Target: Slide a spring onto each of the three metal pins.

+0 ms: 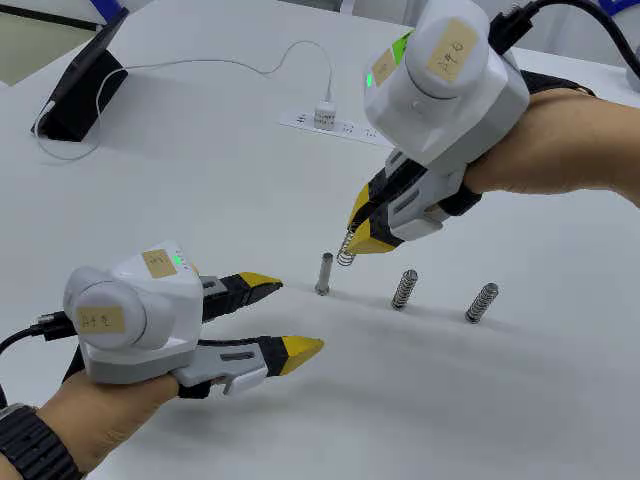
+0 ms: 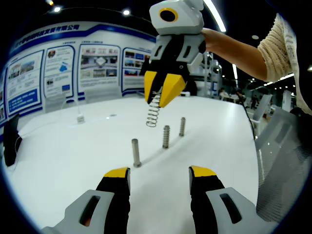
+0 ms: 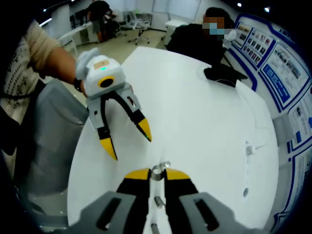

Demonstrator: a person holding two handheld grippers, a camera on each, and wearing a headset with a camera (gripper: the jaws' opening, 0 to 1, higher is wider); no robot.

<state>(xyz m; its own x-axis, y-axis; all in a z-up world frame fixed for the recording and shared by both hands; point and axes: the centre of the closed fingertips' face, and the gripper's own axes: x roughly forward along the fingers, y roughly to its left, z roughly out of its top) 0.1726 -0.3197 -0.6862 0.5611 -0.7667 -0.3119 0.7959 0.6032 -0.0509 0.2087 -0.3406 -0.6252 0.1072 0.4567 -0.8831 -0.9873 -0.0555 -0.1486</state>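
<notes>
Right claw [image 1: 362, 240] is clamped on a spring [image 1: 346, 250], which I hold near the top of the bare pin [image 1: 324, 273] on the table [image 1: 180, 190]. My left claw [image 1: 297, 315] gapes wide, empty. Middle pin [image 1: 403, 289] and end pin [image 1: 481, 302] already wear springs.

The tips of my right gripper [image 1: 363, 238] hide the upper end of the spring [image 1: 346, 252], so how much they pinch I cannot tell. Ahead of my left gripper [image 2: 160, 171], the wall posters [image 2: 63, 73] are too small to read.
</notes>
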